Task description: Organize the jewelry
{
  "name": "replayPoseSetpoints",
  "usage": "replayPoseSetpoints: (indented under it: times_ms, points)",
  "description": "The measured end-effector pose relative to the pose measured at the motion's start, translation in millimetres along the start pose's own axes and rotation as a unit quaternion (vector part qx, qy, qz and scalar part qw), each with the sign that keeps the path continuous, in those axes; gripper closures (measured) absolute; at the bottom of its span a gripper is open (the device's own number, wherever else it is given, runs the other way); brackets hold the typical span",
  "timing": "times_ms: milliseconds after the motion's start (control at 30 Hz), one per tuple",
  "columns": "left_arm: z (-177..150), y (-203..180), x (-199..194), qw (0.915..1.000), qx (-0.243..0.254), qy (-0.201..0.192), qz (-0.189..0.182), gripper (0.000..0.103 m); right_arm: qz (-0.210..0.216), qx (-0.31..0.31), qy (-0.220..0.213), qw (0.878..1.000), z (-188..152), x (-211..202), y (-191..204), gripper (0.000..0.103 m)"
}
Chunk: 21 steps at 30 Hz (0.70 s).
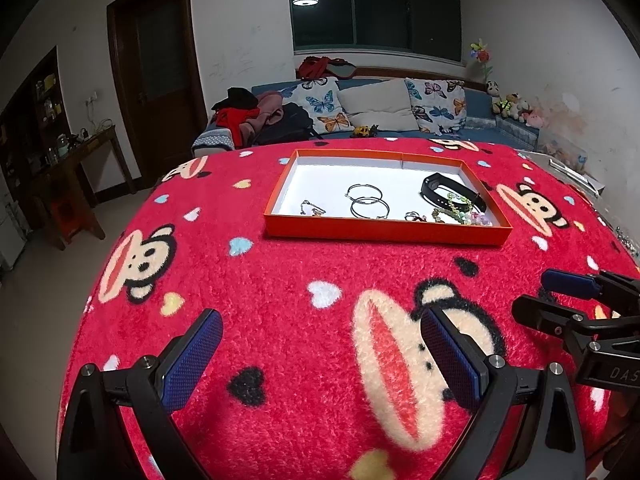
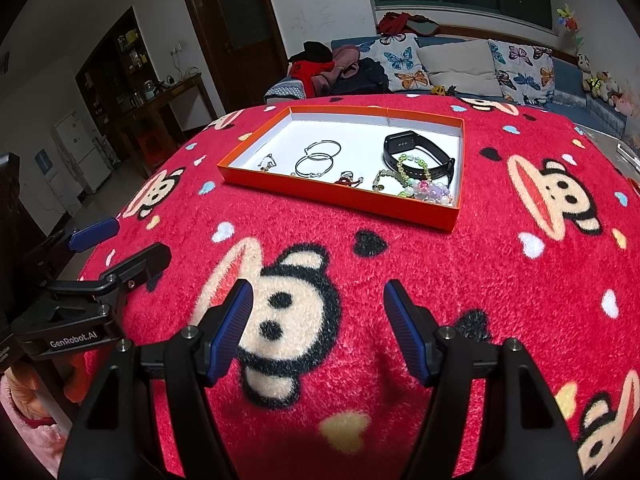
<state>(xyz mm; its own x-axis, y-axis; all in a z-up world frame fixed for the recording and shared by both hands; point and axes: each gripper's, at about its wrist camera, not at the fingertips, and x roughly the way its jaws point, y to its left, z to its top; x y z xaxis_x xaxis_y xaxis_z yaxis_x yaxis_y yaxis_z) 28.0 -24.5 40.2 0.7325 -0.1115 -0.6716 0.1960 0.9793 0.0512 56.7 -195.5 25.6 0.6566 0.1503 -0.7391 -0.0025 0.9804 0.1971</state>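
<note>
An orange tray (image 1: 384, 232) (image 2: 340, 198) with a white floor lies on the red cartoon blanket. In it are two hoop earrings (image 1: 368, 202) (image 2: 318, 156), a small chain piece (image 1: 311, 209) (image 2: 267, 161), a black smart band (image 1: 448, 190) (image 2: 416, 150), a ring (image 1: 412, 216) (image 2: 347, 178) and beaded bracelets (image 1: 460, 210) (image 2: 420, 184). My left gripper (image 1: 320, 344) is open and empty, well short of the tray. My right gripper (image 2: 318, 316) is open and empty, also short of the tray; it shows at the right of the left wrist view (image 1: 560, 296).
The red blanket (image 1: 280, 280) (image 2: 520, 280) covers the table. Beyond the table's far edge stands a blue sofa (image 1: 476, 108) with butterfly cushions and clothes. A wooden side table (image 1: 80, 152) and a door stand at the left.
</note>
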Motion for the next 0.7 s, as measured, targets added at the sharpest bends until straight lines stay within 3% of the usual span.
replayPoseSetpoints:
  times_ms: [700]
  points:
    - [-2,12,3,0.9999,-0.011,0.005,0.008,0.000,0.001,-0.002,0.000,1.000,1,0,0,0.035]
